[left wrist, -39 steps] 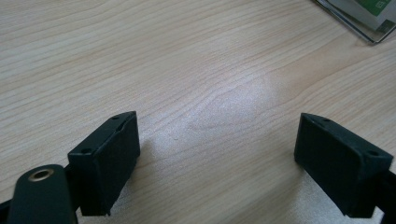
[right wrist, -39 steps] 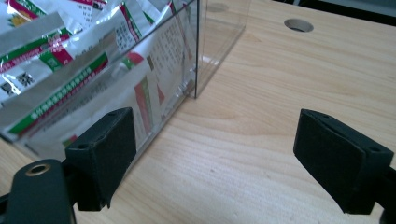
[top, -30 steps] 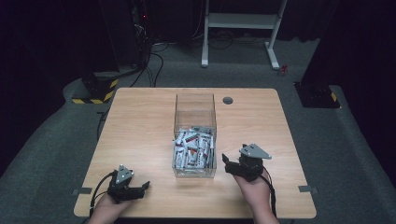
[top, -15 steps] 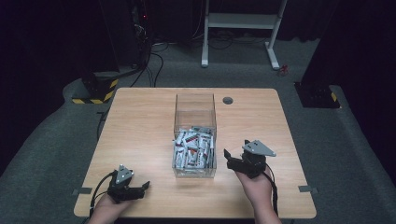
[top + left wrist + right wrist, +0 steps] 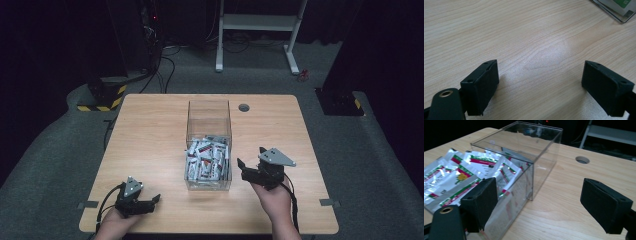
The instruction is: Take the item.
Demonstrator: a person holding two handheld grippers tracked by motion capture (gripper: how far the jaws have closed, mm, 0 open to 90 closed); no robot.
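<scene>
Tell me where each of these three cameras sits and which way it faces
High view: fixed above the person's side, looking forward and down at the table, clear box, both hands and claws.
Left gripper view: rides the left claw, looking down at bare wood between open jaws.
Right gripper view: rides the right claw, aimed across the table past the box of packets; jaws open.
Shared: the box appears in the high and right gripper views.

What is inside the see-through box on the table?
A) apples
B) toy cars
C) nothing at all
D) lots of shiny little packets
D: the clear box in the middle of the table holds a heap of shiny little packets, silver with red and green print, seen close up in the right gripper view.
</scene>
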